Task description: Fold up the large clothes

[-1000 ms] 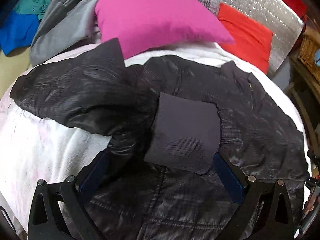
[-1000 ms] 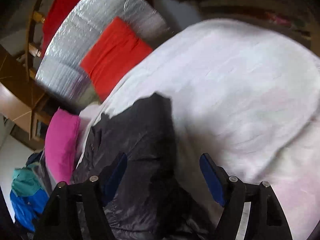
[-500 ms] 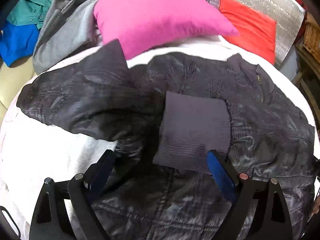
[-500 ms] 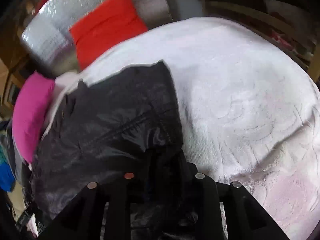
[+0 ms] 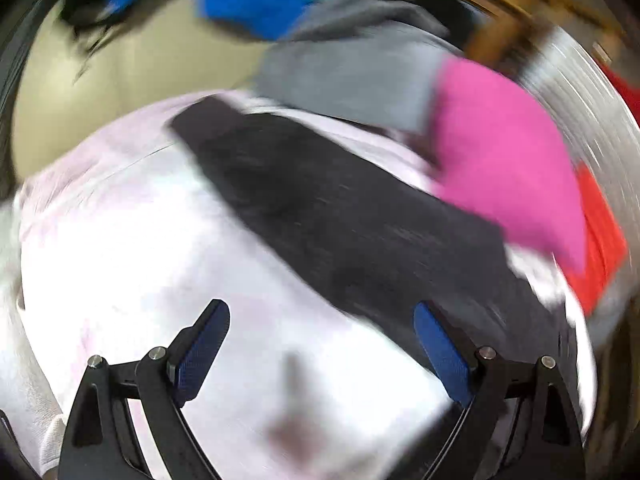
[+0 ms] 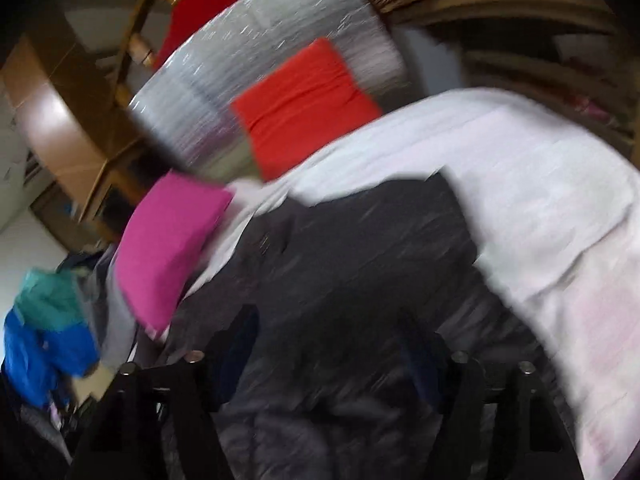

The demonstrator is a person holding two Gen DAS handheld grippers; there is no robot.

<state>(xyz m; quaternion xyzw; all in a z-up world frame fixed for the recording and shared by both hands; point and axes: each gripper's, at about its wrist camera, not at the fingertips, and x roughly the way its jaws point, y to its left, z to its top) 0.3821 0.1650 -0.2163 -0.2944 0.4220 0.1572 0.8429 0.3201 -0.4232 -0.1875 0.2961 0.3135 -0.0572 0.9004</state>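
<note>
Since a second ago my left gripper (image 5: 322,354) has swung away from the middle of the black quilted puffer jacket (image 5: 340,216), where it hung over the knit cuff laid on the chest. Now it looks over bare white textured bedspread (image 5: 120,248), with one black sleeve running from the far left down toward the near right. Its blue pads stand wide apart with nothing between them, so that hand is released.

My right gripper (image 6: 332,356) had clenched on the jacket's near edge half a second back, and its jaws have just been opening again. In the blurred right-wrist view they stand apart over dark fabric. Cloth lies behind and below them, but I see no pad pressing on it, so I read it as let go.

I judge this as one fold set down and both hands moving to the next: the outstretched sleeve on the left looks like what needs bringing in.

The jacket (image 6: 360,248) lies flat on the bed, shiny and stitched in squares. Its far edge is near the magenta square cushion (image 5: 504,160), with the orange-red cushion (image 6: 304,104) and a silver foil-covered panel (image 6: 248,60) beyond. A pile of grey, blue and teal clothes (image 5: 320,40) sits far left.
</note>
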